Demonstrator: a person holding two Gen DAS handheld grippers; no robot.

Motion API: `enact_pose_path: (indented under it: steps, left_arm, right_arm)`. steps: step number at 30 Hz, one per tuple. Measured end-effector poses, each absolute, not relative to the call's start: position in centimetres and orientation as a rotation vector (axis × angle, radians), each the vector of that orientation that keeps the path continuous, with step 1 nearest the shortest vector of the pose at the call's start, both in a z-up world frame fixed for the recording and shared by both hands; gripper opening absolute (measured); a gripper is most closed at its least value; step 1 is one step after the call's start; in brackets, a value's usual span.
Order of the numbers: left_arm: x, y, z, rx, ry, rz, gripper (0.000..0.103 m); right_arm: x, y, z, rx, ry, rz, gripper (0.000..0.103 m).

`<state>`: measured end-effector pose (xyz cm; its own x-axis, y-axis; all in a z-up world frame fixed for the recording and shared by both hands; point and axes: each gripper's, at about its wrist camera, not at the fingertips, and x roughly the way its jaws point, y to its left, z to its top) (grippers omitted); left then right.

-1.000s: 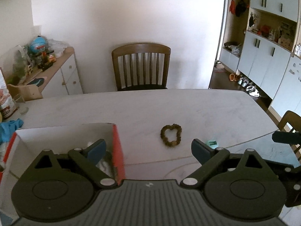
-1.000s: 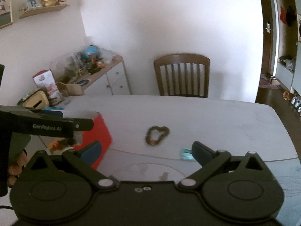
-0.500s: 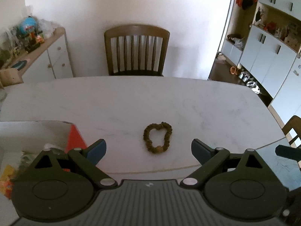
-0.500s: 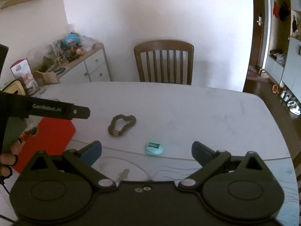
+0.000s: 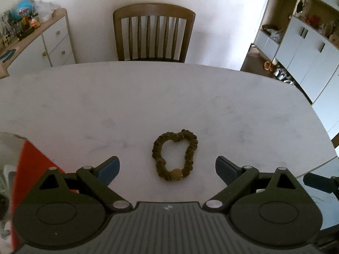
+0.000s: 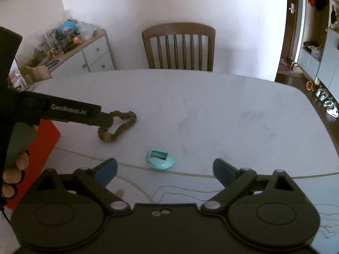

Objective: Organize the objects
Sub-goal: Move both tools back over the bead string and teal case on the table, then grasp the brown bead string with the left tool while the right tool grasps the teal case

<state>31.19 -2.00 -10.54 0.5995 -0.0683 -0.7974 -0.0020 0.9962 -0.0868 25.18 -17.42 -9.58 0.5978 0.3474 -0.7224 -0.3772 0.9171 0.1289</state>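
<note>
1. The left gripper (image 5: 167, 169) hangs over the brown scrunchie (image 5: 174, 155) on the white table (image 5: 106, 105), jaws spread wide, empty.
2. The right gripper (image 6: 164, 169) hovers above a small teal case (image 6: 160, 158), possibly a sharpener; its jaws are closing, nothing gripped.
3. A red box (image 6: 38, 146) sits left.

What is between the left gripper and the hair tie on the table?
Nothing visible. The left gripper is open, and the hair tie lies flat on the bare table just ahead, in line with the gap between its fingers, not yet touched.
</note>
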Motion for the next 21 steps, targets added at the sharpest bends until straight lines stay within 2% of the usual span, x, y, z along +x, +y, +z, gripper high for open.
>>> enact_pose_path:
  steps: [15,21]
  left_arm:
    - [33.1,-2.6,-14.2,-0.069,0.925,-0.03,0.098]
    - [33.3,-3.1,-14.3,-0.041,0.902,-0.057,0.093]
  right_arm:
    - [28.1,-15.2,-12.5,-0.046,0.884,0.416,0.078]
    - [28.3,-14.7,-12.9,-0.064,0.889,0.423,0.07]
